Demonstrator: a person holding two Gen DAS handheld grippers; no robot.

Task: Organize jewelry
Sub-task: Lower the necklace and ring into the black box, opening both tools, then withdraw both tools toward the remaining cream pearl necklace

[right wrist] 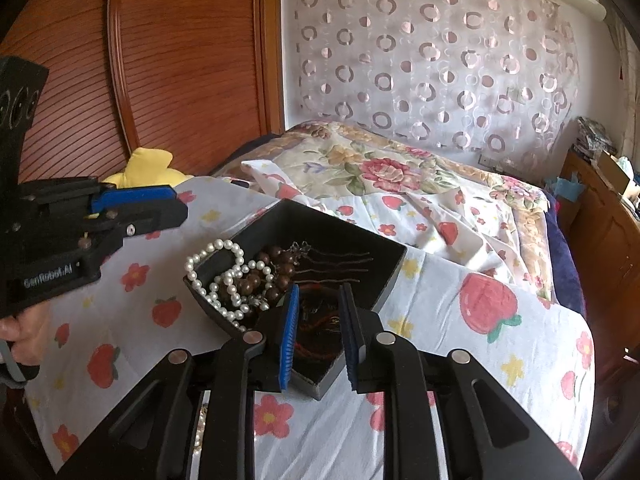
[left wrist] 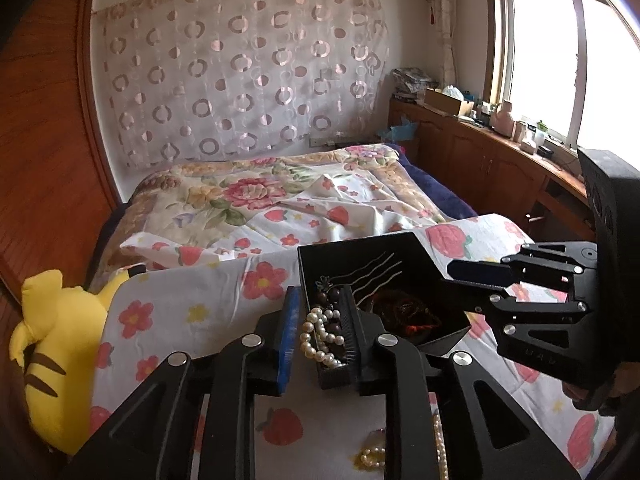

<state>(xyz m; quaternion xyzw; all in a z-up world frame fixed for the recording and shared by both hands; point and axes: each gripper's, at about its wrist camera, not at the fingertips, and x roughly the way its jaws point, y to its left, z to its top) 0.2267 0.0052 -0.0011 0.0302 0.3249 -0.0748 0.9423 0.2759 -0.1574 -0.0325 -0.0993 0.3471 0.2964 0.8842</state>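
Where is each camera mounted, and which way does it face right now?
Left wrist: on the left tool, facing the black tray, bed and window; its own fingers and the right tool show.
Right wrist: on the right tool, facing tray, bed and wardrobe; its fingers, the left tool and a hand show.
Shared: tray, pearls, curtain.

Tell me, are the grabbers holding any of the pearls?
No. Neither the left gripper nor the right gripper holds anything; the pearl necklace lies draped over the tray corner.
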